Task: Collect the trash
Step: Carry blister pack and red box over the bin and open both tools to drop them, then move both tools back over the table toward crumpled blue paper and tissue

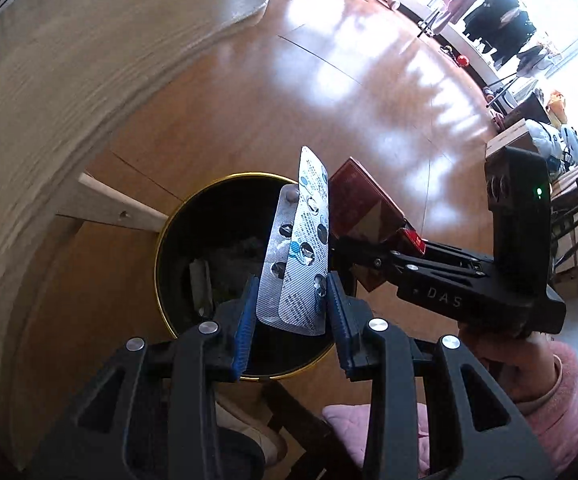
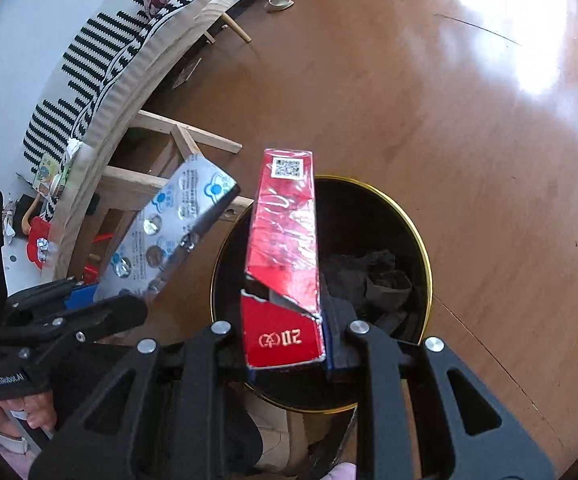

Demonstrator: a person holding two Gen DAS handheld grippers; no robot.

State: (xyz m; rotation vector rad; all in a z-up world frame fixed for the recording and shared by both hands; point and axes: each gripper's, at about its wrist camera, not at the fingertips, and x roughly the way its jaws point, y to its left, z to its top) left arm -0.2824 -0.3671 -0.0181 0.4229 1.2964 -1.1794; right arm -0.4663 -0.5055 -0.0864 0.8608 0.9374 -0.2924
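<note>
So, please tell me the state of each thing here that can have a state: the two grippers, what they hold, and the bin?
left gripper: shut on the blister packs
right gripper: shut on the red box
blister packs: two, pockets mostly emptied, held upright above the bin
red box: torn wrapper, held above the bin
bin: open, no lid, dark trash inside
</note>
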